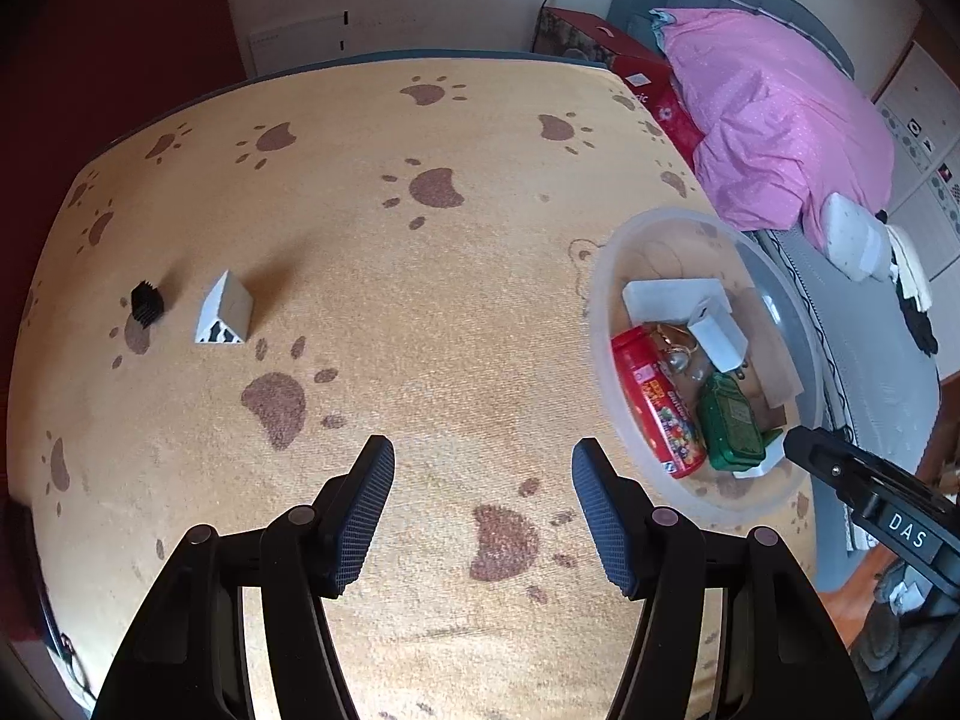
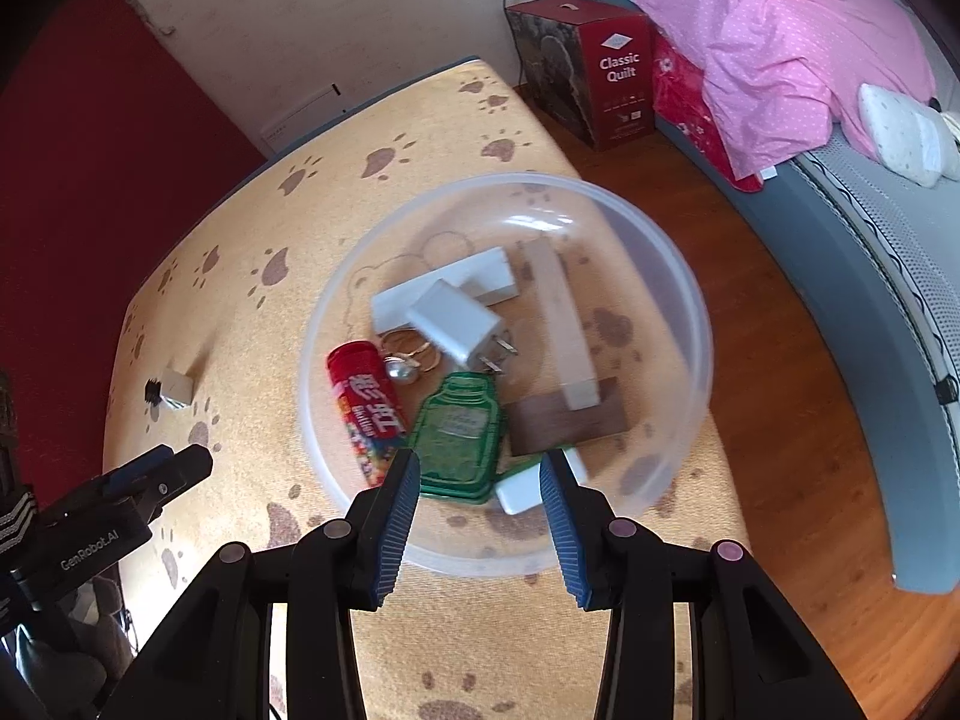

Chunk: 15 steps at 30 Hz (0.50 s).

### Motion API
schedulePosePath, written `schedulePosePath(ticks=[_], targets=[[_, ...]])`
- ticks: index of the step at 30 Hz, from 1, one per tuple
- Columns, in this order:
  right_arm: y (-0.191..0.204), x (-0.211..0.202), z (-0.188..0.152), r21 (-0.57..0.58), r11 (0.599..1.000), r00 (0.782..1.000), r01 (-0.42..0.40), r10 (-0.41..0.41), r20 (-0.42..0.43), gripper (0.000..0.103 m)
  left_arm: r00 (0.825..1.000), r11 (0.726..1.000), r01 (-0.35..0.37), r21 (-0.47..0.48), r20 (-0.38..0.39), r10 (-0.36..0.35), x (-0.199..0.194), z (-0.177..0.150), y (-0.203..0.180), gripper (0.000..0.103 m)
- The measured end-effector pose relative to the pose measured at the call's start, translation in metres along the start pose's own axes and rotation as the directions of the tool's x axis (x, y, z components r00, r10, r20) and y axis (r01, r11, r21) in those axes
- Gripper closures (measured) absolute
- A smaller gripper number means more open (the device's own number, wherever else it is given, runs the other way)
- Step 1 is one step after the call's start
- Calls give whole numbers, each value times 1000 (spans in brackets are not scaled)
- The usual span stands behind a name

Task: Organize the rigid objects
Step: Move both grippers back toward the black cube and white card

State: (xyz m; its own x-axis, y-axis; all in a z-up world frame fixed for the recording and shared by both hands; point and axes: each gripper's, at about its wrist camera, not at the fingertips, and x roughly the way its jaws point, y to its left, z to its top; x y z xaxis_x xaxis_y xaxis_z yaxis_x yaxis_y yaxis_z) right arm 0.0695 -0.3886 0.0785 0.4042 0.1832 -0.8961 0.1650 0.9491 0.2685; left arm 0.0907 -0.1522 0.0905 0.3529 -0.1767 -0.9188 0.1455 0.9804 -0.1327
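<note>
A clear plastic bowl (image 2: 672, 276) (image 1: 606, 276) stands on the paw-print cloth and holds a red candy tube (image 2: 363, 408) (image 1: 657, 402), a green tin (image 2: 459, 432) (image 1: 732, 417), a white charger (image 2: 453, 321), white blocks, a wooden stick (image 2: 564, 324) and a dark wood piece. My right gripper (image 2: 479, 480) is open above the bowl's near rim, empty. My left gripper (image 1: 483, 480) is open and empty over bare cloth. A white triangular block (image 1: 225, 309) (image 2: 179, 387) and a small black ridged piece (image 1: 147, 302) (image 2: 153, 390) lie on the cloth at the far left.
The table cloth (image 1: 420, 270) ends at the right beside a grey bed with a pink duvet (image 1: 774, 114) (image 2: 774, 30). A red "Classic Quilt" box (image 2: 600, 72) stands on the wooden floor (image 2: 798, 420). A red wall is at the left.
</note>
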Motion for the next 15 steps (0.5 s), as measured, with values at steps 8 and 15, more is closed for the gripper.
schedulePosePath(ticks=[8, 15], targets=[[36, 9, -4, -58, 998, 999, -28, 27, -22, 58, 999, 996, -39, -84, -3, 39, -8, -9, 48, 40], [65, 18, -10, -100, 994, 998, -48, 43, -48, 58, 998, 986, -67, -155, -14, 66, -11, -15, 91, 40]])
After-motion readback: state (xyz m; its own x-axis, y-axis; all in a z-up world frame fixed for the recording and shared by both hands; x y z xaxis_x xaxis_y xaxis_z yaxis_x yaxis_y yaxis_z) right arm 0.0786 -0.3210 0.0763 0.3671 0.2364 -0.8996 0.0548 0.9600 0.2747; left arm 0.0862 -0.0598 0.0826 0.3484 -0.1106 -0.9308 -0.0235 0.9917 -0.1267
